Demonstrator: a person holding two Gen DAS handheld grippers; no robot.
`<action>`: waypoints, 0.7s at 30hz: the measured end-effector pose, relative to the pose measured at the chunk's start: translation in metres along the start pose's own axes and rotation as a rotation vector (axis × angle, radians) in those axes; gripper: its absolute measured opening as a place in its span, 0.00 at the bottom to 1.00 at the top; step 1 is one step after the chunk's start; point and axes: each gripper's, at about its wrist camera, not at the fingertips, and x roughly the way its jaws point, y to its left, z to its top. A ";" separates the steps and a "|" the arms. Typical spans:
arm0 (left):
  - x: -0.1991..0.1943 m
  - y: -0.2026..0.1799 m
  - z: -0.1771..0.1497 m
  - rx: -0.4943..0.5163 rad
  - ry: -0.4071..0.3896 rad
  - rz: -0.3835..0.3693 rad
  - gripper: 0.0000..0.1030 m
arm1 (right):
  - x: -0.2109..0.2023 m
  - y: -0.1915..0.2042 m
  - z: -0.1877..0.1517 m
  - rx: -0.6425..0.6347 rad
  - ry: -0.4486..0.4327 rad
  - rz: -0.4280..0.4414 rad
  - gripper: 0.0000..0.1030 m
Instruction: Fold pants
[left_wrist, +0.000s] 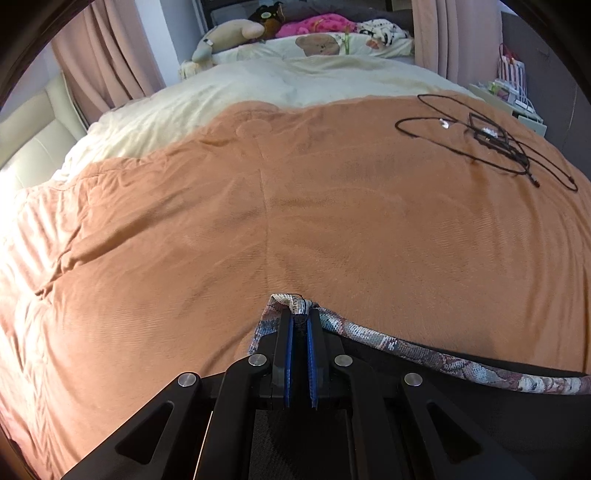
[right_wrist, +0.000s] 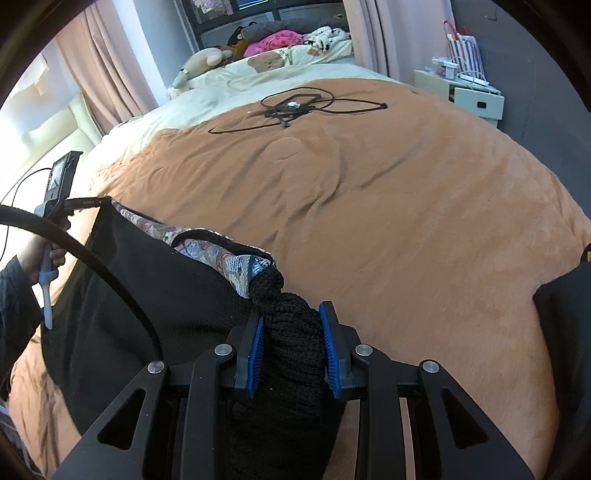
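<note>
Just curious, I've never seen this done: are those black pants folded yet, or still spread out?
Not folded yet: the pants hang stretched by the patterned waistband between the left gripper and right gripper, above the brown blanket.

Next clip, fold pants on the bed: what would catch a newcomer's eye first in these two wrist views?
First, the black pants with a patterned waistband, stretched between both grippers low in each view: the left gripper pinches the band, and the right gripper clamps a bunched black wad. Next, the orange blanket filling the middle, with a tangle of black cables lying on its far side.
</note>
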 end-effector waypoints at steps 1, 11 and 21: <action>0.003 -0.001 0.001 0.000 0.006 -0.003 0.08 | 0.002 0.000 -0.001 0.000 -0.001 -0.003 0.25; -0.017 0.015 -0.021 -0.052 0.025 -0.026 0.53 | -0.010 -0.006 -0.006 0.065 -0.039 0.039 0.70; -0.084 0.050 -0.074 -0.063 0.040 -0.016 0.53 | -0.048 -0.016 -0.034 0.116 -0.031 0.073 0.71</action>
